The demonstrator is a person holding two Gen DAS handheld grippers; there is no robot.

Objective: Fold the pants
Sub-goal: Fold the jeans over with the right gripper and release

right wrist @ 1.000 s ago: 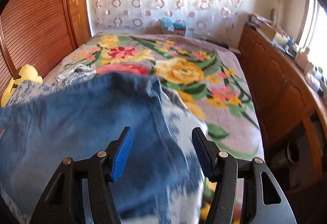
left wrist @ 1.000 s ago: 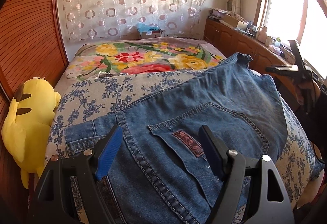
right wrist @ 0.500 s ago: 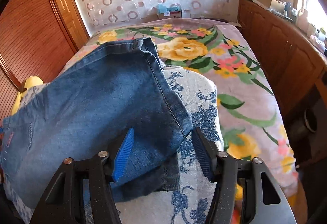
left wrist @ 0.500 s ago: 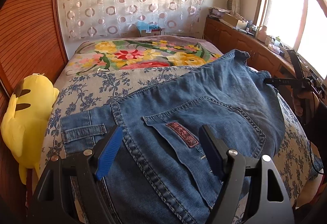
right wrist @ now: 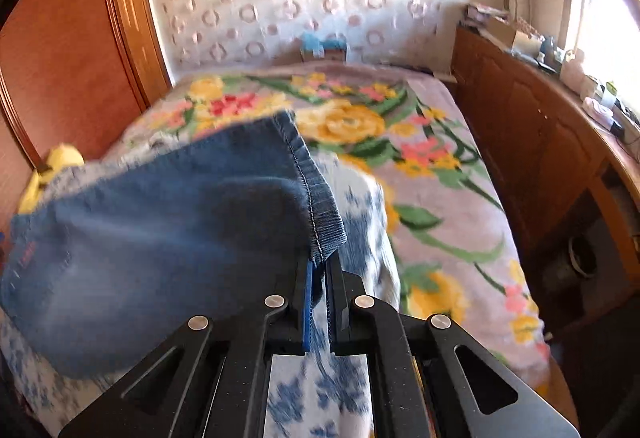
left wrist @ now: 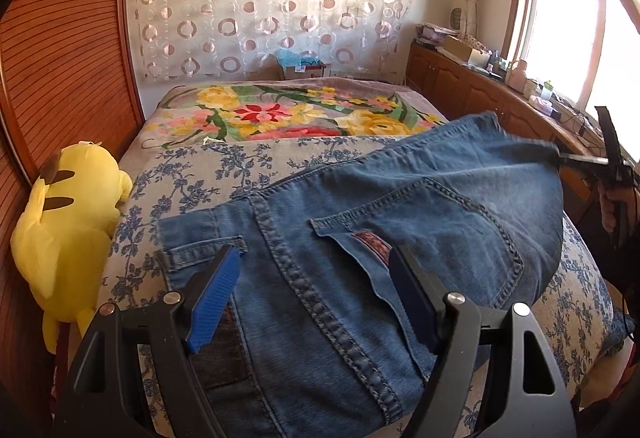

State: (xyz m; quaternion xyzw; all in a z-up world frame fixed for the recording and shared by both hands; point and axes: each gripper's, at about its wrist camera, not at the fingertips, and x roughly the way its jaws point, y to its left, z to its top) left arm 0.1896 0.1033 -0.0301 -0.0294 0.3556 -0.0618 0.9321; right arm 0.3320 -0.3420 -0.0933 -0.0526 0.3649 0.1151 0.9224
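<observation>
Your right tongs (right wrist: 318, 270) have just closed onto the jeans (left wrist: 400, 222) hem on the bed (left wrist: 248, 174), while your left tongs (left wrist: 316, 298) stand apart over the waistband end nearest you.

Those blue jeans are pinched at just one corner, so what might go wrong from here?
The right gripper has just closed on only the hem corner of the blue denim jeans; a thin bite like that may slip when pulled.

The left gripper stands open over the waistband, so nothing pins that end and the whole garment may drag across the blue-flowered quilt.

The yellow plush toy lies close by and might get nudged.
</observation>
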